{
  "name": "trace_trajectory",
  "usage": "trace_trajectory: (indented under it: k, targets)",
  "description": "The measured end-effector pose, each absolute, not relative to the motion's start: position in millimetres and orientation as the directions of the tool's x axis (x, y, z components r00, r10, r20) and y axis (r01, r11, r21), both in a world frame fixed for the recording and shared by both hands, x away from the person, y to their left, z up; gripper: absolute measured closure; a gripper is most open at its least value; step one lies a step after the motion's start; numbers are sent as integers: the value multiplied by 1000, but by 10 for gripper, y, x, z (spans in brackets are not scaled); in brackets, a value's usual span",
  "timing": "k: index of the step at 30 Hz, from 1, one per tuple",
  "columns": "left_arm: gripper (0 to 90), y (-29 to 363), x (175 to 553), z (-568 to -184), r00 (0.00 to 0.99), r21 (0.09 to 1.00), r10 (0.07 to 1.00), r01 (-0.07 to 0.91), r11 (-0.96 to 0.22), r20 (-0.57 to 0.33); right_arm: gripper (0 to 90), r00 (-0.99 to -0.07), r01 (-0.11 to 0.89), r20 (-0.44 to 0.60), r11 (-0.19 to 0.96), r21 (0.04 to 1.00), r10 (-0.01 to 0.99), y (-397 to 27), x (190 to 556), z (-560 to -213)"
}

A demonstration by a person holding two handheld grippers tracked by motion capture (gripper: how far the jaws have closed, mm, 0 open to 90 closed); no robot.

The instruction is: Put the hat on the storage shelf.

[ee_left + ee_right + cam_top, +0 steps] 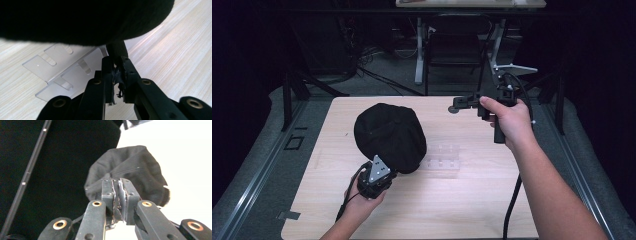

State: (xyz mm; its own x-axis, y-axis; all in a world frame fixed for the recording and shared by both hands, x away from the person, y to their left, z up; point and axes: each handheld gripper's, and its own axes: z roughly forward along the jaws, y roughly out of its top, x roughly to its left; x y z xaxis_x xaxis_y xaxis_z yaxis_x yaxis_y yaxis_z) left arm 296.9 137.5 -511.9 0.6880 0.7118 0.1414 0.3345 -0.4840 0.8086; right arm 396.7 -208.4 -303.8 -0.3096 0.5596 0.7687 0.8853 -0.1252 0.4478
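A black fabric cap (388, 132) lies on the left half of the wooden table (462, 210). My left gripper (377, 177) sits at the cap's near edge. In the left gripper view its jaws (116, 60) stand almost together, with a narrow strip of the cap's black fabric (117, 48) running down between their tips. My right gripper (457, 105) is held above the table's far right part and points left toward the cap. Its jaws (117, 181) are shut with nothing between them, and the cap (130, 167) lies beyond them.
A clear acrylic stand with slots (443, 157) lies flat just right of the cap, also seen under the cap's edge (62, 67). Beyond the table's far edge stand a dark chair (452, 50) and white desk legs (419, 50). Metal floor rails (257, 165) run along both sides.
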Motion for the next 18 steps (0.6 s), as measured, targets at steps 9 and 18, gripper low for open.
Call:
trace_trajectory:
  k: [9, 18]
  targets:
    - [592, 1656, 2915, -5071, 652, 841, 756, 373, -391, 62, 799, -335, 853, 689, -103, 511, 642, -2152, 3793, -3118]
    - [498, 2018, 2893, -5147, 610, 848, 792, 401, -347, 36, 747, -357, 831, 580, -35, 556, 732, -2203, 3572, -3398]
